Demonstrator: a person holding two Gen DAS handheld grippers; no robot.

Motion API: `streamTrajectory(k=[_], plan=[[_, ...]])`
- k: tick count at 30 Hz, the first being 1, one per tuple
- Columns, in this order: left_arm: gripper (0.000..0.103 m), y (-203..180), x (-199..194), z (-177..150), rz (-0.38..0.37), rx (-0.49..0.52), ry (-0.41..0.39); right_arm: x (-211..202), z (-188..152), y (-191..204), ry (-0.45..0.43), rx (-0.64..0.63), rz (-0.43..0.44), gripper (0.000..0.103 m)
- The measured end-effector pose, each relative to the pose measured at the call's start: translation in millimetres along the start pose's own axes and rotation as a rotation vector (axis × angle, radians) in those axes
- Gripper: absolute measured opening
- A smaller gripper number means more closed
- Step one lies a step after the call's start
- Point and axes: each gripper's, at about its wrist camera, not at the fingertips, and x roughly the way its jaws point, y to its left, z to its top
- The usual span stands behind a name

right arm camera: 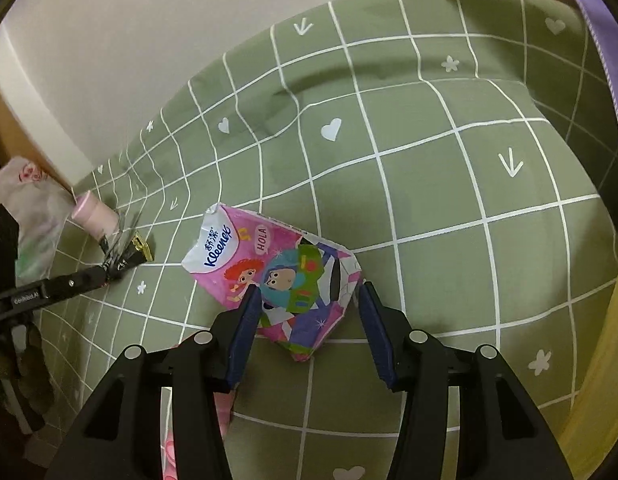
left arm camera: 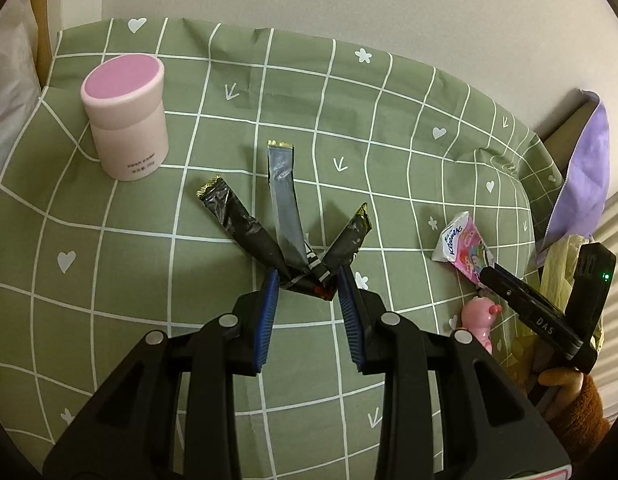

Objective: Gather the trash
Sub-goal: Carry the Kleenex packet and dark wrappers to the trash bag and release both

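Three black and silver stick wrappers (left arm camera: 285, 216) fan out on the green checked cloth (left arm camera: 149, 240). My left gripper (left arm camera: 307, 280) is open, its blue pads either side of the wrappers' joined lower ends. A pink Kleenex tissue packet (right arm camera: 277, 272) lies on the cloth. My right gripper (right arm camera: 307, 292) is open around the packet's near end. The packet also shows in the left wrist view (left arm camera: 465, 246), with the right gripper (left arm camera: 489, 276) at it. The left gripper shows in the right wrist view (right arm camera: 105, 272) at the wrappers (right arm camera: 129, 248).
A pink-lidded white jar (left arm camera: 125, 116) stands at the far left. A small pink toy (left arm camera: 483, 316) lies near the packet. A yellow bag (left arm camera: 557, 272) and purple cloth (left arm camera: 581, 184) hang at the right edge. A white plastic bag (right arm camera: 25, 208) sits beyond the jar (right arm camera: 95, 214).
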Motion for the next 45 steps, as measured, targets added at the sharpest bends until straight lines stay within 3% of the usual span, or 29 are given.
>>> streamTrajectory(k=[3, 4, 5, 6, 9, 19, 26, 30, 35, 39, 45], plan=[[0.029, -1, -4, 0, 0.002, 0.004, -0.006, 4, -1, 19, 0.016, -0.111, -0.081, 0.046], [0.029, -1, -6, -1, 0.001, 0.003, -0.008, 5, 1, 21, 0.019, -0.130, -0.087, 0.036], [0.029, -1, -7, -1, 0.003, 0.003, -0.010, 5, 0, 26, 0.026, -0.150, -0.084, 0.033], [0.029, -2, -8, -1, 0.004, 0.004, -0.013, 5, 1, 27, 0.032, -0.148, -0.070, 0.022], [0.029, -5, -15, -2, 0.002, 0.010, -0.029, -2, 3, 28, 0.040, -0.120, -0.030, 0.011], [0.026, -37, -44, 2, -0.044, 0.074, -0.109, -94, 21, 31, -0.150, -0.112, -0.010, 0.010], [0.026, -90, -71, 23, -0.120, 0.188, -0.199, -161, 23, 22, -0.270, -0.110, -0.096, 0.010], [0.026, -147, -92, 40, -0.205, 0.313, -0.264, -210, 21, 9, -0.354, -0.105, -0.186, 0.010], [0.026, -225, -118, 54, -0.386, 0.447, -0.315, -269, 9, -12, -0.432, -0.071, -0.320, 0.010], [0.026, -291, -125, 53, -0.560, 0.545, -0.279, -306, -8, -36, -0.457, -0.004, -0.428, 0.010], [0.026, -362, -106, 33, -0.687, 0.653, -0.183, -346, -32, -78, -0.447, 0.099, -0.553, 0.010]])
